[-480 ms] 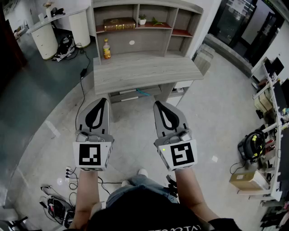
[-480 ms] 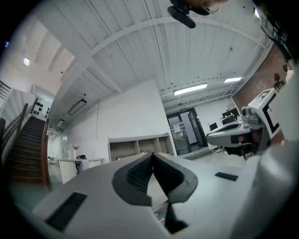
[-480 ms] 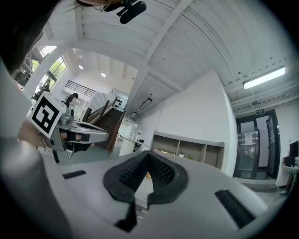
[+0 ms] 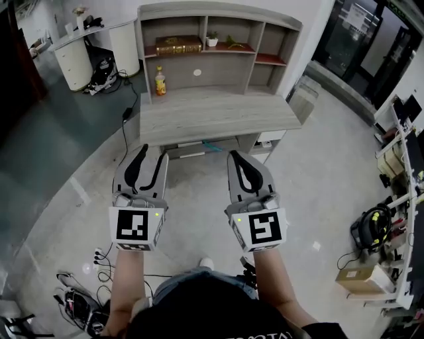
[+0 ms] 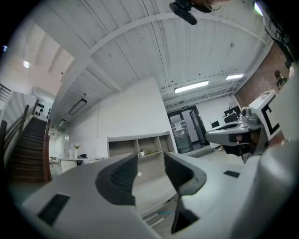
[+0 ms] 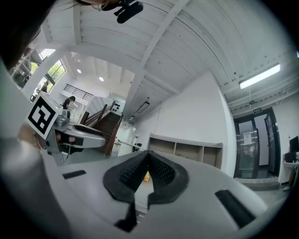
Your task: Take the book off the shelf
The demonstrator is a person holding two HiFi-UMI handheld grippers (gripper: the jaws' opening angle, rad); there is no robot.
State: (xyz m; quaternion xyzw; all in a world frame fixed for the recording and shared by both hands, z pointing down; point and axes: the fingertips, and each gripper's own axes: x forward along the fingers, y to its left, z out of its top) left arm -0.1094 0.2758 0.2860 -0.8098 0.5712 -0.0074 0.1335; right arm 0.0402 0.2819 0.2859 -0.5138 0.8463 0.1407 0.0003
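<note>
While the book (image 4: 179, 45) lies on the upper-centre shelf (image 4: 240, 48), a bottle (image 4: 159, 81) stands on the bench (image 4: 218, 114) below; left gripper (image 4: 152, 153) spread, empty, right gripper (image 4: 234, 156) pressed together, mid-frame.

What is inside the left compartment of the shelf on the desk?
A brown book lies flat in that compartment of the shelf and fills most of its width. Nothing else shows there. The space behind the book is covered by it, so that part cannot be seen.

Desk (image 4: 218, 116) w/ bottle (image 4: 159, 81) fronting shelf (image 4: 218, 10)
</note>
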